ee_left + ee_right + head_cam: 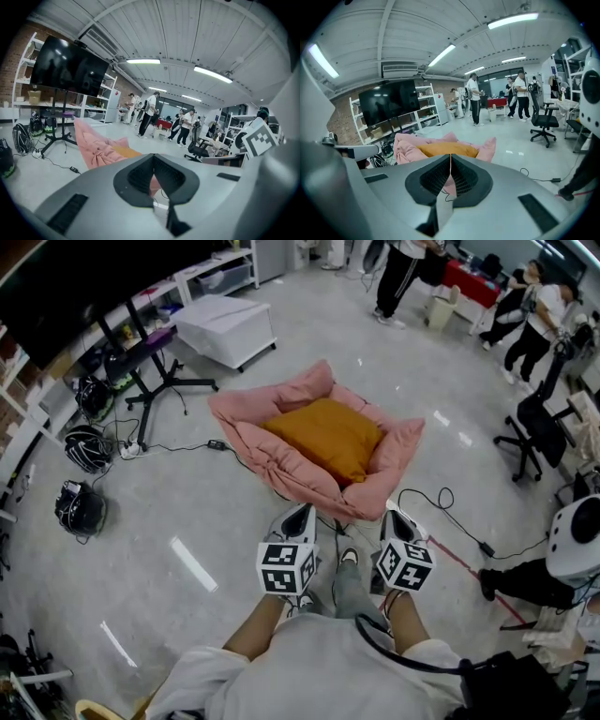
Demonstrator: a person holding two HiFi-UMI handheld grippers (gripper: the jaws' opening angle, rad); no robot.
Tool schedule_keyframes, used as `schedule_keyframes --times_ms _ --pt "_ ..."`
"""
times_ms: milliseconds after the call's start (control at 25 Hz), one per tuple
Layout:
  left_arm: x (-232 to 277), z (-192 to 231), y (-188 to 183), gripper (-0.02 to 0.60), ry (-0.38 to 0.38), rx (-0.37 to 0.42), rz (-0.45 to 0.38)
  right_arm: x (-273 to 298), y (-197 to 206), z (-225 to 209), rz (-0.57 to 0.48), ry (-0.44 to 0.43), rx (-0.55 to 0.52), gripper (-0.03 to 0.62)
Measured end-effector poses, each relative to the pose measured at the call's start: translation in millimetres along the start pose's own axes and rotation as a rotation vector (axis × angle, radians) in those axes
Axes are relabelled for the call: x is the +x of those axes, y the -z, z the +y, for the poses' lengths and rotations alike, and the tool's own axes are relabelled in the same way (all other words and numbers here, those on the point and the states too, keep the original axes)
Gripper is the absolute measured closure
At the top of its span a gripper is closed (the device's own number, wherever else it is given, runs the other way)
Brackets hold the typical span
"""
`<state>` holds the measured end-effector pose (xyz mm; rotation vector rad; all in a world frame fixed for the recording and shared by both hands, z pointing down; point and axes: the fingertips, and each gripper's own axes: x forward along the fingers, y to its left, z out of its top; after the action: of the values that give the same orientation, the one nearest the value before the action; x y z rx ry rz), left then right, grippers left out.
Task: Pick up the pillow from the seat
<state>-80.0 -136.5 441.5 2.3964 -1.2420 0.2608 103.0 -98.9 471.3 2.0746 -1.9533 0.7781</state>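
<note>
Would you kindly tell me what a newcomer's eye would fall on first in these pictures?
The mustard-orange pillow stands out first, lying in the pink seat on the pale floor at the middle of the head view. Just below it, the left gripper and the right gripper point at the seat's near edge, both shut and empty. A big black screen looms at upper left.

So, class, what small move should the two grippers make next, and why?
Probably open the jaws of the left gripper and right gripper: both are shut and empty, short of the orange pillow lying in the pink seat.
</note>
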Motion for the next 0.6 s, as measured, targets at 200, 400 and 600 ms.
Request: schedule_keyframes --times_ms 200,400,600 --pt "33.8 13.6 -18.0 0.574 -0.042 -0.003 -0.011 37.5 -23.3 -10.4 -0.011 -0.027 0.004 0.565" --pt "79.1 14.4 -34.7 0.574 -0.074 0.012 -0.009 82.9 -44.6 -30.3 0.001 -0.063 0.012 0.565" --pt "128.5 8.5 -55.3 0.574 -0.105 0.012 0.003 127.2 -74.4 -54.5 0.029 -0.107 0.001 0.565"
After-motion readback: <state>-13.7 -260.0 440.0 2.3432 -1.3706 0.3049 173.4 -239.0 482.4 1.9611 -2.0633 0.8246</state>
